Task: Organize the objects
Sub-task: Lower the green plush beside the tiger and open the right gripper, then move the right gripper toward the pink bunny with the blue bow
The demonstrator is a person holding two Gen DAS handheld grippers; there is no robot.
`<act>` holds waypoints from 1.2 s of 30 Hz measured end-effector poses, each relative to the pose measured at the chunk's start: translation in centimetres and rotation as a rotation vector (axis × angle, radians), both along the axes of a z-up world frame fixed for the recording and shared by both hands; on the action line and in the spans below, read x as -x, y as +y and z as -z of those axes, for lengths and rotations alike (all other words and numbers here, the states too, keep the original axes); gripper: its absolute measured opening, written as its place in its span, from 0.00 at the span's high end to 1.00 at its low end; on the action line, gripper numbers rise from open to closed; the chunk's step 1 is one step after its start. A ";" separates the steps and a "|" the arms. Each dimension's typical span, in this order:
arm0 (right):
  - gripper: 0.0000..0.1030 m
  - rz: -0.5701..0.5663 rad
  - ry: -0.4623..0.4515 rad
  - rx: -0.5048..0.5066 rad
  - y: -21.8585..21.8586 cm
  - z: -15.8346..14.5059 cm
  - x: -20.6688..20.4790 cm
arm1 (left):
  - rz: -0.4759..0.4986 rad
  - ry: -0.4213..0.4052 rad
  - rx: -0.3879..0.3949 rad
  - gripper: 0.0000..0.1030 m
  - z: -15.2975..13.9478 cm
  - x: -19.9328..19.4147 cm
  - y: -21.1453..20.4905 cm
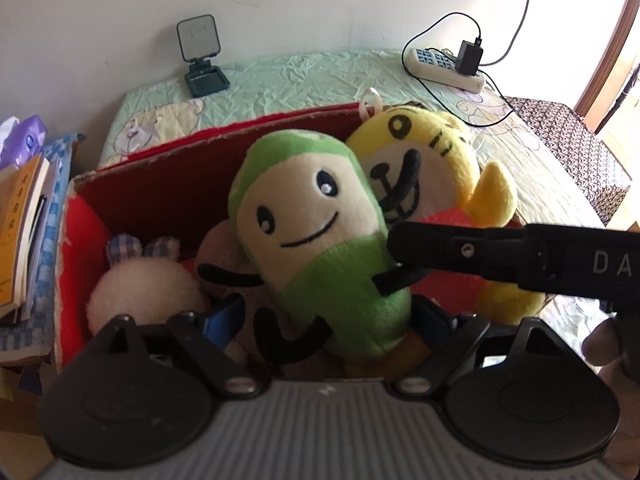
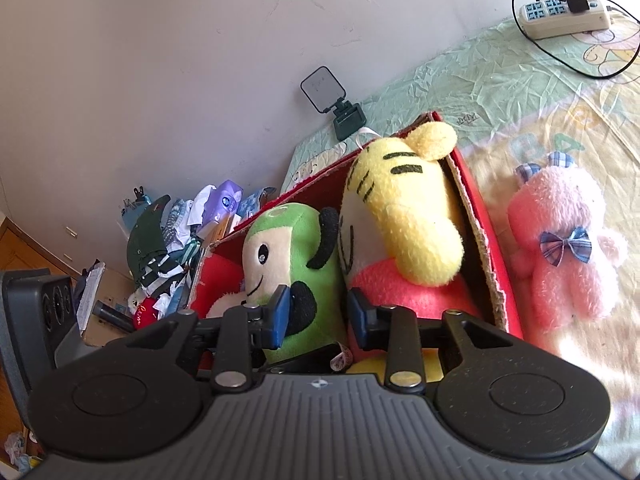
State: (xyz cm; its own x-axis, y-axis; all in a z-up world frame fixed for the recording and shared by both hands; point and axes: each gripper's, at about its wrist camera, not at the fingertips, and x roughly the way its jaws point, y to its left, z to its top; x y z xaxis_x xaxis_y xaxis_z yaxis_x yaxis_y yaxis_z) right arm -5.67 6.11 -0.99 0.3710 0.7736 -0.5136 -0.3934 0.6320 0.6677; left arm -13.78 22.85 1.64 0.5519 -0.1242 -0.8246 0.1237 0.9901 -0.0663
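Note:
A red cardboard box (image 1: pixel 160 184) on the bed holds several plush toys. A green plush toy (image 1: pixel 320 232) with a cream smiling face leans upright in the middle of it. Its lower end sits between the wide blue pads of my left gripper (image 1: pixel 326 318), which do not press on it. My right gripper (image 2: pixel 320 312) is shut on the green plush toy (image 2: pixel 296 248) at its black arm, and one finger (image 1: pixel 440 248) reaches in from the right. A yellow tiger plush (image 2: pixel 404 208) leans behind it. A white plush (image 1: pixel 144 292) with plaid ears lies at the box's left.
A pink plush with a plaid bow (image 2: pixel 560 248) lies on the bed outside the box's right wall (image 2: pixel 492 264). A power strip with cables (image 1: pixel 444 68) and a dark stand (image 1: pixel 200 56) sit near the wall. Stacked books (image 1: pixel 24 232) and clutter (image 2: pixel 168 248) crowd the left.

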 end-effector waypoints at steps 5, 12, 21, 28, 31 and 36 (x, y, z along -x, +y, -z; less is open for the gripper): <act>0.61 0.007 -0.020 -0.002 -0.7 -0.5 0.5 | -0.023 -0.003 -0.025 0.12 -0.4 0.4 -0.4; 0.61 0.022 -0.053 0.024 -1.8 -0.7 1.3 | -0.053 -0.010 -0.065 0.11 -0.6 1.2 -1.1; 0.61 0.036 -0.078 0.017 -3.3 -0.8 2.3 | -0.091 -0.034 -0.104 0.11 -1.5 2.4 -1.5; 0.61 0.034 -0.098 0.001 -4.0 -1.2 2.9 | -0.119 -0.038 -0.112 0.10 -1.6 3.0 -1.7; 0.61 0.030 -0.100 -0.010 -4.7 -1.2 3.0 | -0.131 -0.042 -0.117 0.10 -1.7 3.3 -2.1; 0.61 0.017 -0.096 -0.034 -5.9 -1.2 3.2 | -0.137 -0.065 -0.134 0.10 -2.4 4.2 -2.7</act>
State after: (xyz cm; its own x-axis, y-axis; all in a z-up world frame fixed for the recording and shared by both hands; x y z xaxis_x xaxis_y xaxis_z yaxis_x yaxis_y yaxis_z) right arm -8.84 0.17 0.22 0.4310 0.7832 -0.4481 -0.4460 0.6166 0.6487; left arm -17.95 20.11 4.08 0.6088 0.0642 -0.7907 -0.0133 0.9974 0.0707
